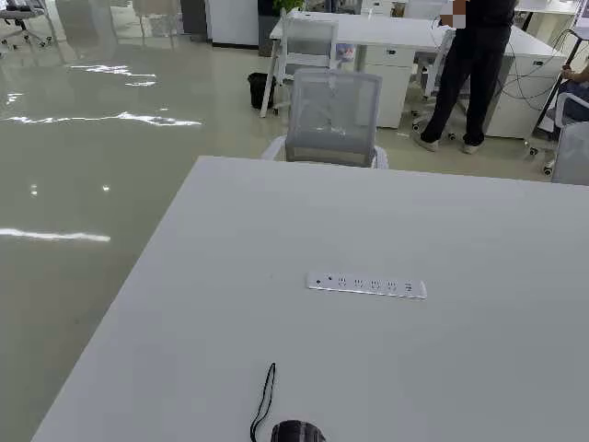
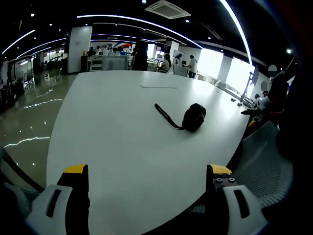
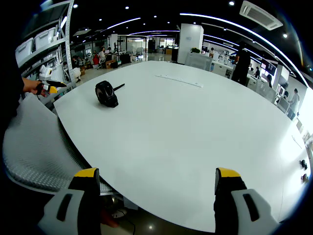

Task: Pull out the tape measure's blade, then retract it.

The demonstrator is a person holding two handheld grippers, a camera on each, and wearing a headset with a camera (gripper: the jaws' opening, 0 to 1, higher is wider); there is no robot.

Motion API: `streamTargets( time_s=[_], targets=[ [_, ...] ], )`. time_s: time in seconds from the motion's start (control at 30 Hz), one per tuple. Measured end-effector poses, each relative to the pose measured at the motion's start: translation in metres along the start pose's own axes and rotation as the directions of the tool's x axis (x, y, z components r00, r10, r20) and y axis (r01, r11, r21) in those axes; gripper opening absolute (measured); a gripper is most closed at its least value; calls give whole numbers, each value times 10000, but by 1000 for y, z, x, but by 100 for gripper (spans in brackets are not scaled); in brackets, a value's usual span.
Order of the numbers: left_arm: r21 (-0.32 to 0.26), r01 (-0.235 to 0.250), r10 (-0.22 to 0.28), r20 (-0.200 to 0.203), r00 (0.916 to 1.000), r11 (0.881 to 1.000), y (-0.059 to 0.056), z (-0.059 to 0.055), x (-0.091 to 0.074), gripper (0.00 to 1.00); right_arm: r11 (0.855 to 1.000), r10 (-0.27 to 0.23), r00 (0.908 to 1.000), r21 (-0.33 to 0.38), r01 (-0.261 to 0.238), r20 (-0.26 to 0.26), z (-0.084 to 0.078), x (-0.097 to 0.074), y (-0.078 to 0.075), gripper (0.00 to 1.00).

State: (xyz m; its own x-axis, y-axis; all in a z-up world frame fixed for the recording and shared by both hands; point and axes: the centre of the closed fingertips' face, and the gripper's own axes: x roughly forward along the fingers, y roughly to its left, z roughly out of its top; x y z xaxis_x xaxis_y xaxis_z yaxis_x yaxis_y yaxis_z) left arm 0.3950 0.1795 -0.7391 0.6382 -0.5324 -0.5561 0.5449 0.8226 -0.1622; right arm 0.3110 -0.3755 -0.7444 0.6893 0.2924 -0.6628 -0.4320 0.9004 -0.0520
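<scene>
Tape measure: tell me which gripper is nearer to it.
Left, it seems, though narrowly. The tape measure lies ahead and to the right of the left gripper; it lies slightly farther ahead and to the left of the right gripper.

A: The tape measure lies at the head view's bottom edge, which cuts off its lower part.
B: And its blade?
A: Too small to tell in both gripper views.
B: The standing person?
A: Cut off above the chest by the top edge. The right edge cuts 1 chair too.
</scene>
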Motion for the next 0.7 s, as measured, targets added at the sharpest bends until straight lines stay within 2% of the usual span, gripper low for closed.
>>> streamTargets(
  time_s=[0.7],
  targets=[
    [33,-9,8,67,10000,10000,0,-2,-1,99,10000,48,10000,-3,-48,83,-3,-1,2,100]
  ],
)
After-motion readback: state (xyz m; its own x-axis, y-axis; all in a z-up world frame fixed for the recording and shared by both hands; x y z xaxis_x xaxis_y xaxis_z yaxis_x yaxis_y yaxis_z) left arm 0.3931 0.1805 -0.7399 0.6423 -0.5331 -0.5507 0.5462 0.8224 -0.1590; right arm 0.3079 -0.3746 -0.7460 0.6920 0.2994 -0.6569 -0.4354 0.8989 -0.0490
